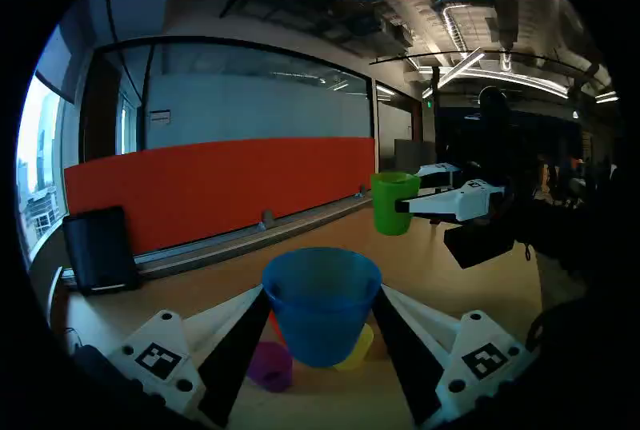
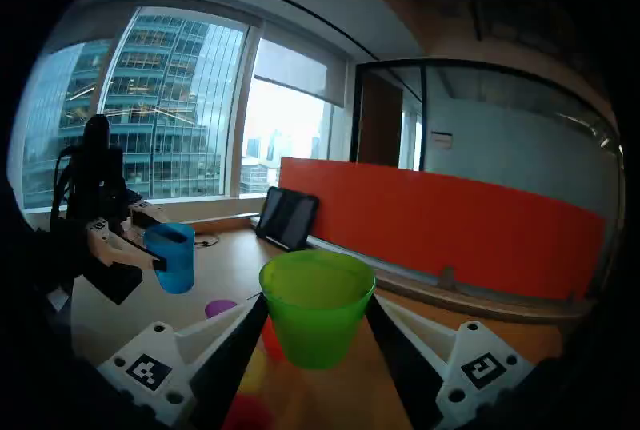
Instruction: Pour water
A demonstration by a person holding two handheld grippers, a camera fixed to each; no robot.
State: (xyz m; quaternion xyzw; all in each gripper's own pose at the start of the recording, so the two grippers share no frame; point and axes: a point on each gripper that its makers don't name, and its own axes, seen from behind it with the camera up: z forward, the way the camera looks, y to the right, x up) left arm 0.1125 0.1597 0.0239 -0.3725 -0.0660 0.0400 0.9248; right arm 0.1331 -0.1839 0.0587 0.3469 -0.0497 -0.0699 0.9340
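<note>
Left gripper view: the left gripper pinches a blue cup upright between both fingers, above the wooden table. Right gripper view: the right gripper pinches a green cup upright in the same way, well apart from the blue cup
</note>
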